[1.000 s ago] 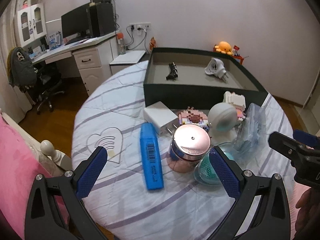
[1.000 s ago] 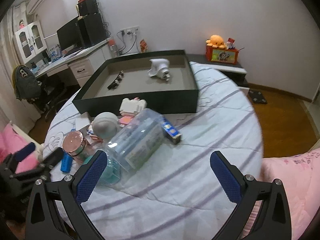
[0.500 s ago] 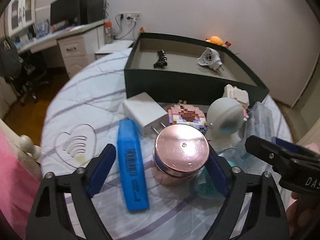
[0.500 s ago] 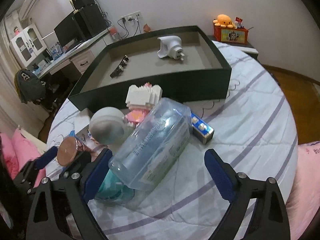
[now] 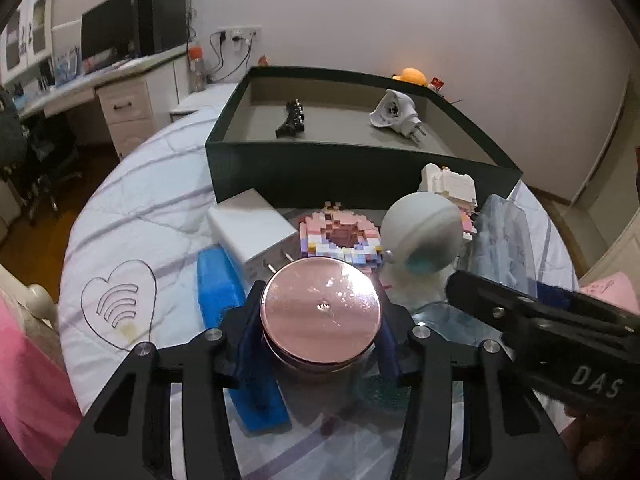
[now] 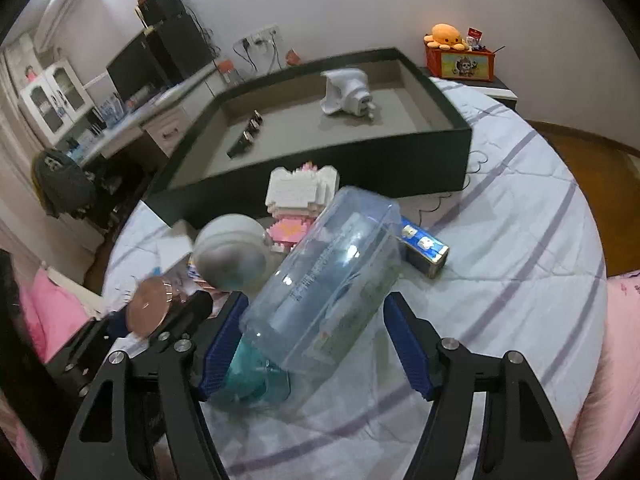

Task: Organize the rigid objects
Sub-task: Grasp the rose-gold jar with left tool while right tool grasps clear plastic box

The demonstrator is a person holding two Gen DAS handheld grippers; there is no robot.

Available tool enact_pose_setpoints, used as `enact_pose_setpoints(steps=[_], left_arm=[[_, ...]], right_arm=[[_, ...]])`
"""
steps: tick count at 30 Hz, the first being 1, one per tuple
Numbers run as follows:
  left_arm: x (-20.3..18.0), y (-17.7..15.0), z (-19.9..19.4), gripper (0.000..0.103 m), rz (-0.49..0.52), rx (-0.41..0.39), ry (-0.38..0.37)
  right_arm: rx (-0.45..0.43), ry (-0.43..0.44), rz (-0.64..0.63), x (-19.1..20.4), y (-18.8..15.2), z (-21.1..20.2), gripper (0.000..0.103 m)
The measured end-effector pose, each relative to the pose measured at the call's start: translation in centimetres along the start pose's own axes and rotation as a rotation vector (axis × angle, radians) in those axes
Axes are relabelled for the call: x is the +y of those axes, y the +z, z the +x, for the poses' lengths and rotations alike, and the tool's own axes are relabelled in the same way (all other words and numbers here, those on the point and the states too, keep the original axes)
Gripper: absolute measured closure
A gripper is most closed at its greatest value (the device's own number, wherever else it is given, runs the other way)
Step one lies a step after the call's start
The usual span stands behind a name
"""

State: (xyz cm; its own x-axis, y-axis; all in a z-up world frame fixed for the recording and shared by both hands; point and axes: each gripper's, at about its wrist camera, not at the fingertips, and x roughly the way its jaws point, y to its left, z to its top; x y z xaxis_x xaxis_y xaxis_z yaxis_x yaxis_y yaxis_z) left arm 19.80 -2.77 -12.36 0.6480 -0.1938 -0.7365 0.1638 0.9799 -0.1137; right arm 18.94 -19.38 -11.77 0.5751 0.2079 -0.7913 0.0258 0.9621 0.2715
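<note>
While both tongs are closing, the left gripper has its blue pads flanking the rose-lidded jar at the bed's near edge, apparently touching its sides; rigid and slick, best pinched below the lid. Right gripper straddles the clear plastic container, one pad apart; light, slippery, mid-body hold. Dark tray lies beyond.

A home bedroom: desk, monitor, pink bedding.
</note>
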Motion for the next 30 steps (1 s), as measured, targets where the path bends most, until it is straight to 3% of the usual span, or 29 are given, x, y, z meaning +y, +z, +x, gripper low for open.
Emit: enact_pose_setpoints(steps=[4,11,14,17,30], left_arm=[[0.3,-0.4,-0.4,0.054,-0.003,-0.008,-0.008],[-0.1,-0.4,-0.2,0.054,-0.002,-0.015,0.015],[0.0,-0.5,-0.4,0.055,0.002,-0.016,0.009],[0.4,-0.7,-0.6,0.055,-0.015,-0.022,-0.005],[1.3,-0.1,-2.6,0.055,-0.052,-0.06,-0.029]], right_arm=[[-0.032,0.013,0.009,-1.3,-0.4,-1.7,0.047],[-0.015,-0.015,0.054,-2.1,-0.2,-0.4,0.048],[-0.001,0.026,0.094,-2.7,-0.5,1.1,0.05],[-0.021,0.069,0.103,-3.0,-0.4,0.5,0.065],[-0.086,0.094,0.006,-1.7,0.4,-3.2,0.066]])
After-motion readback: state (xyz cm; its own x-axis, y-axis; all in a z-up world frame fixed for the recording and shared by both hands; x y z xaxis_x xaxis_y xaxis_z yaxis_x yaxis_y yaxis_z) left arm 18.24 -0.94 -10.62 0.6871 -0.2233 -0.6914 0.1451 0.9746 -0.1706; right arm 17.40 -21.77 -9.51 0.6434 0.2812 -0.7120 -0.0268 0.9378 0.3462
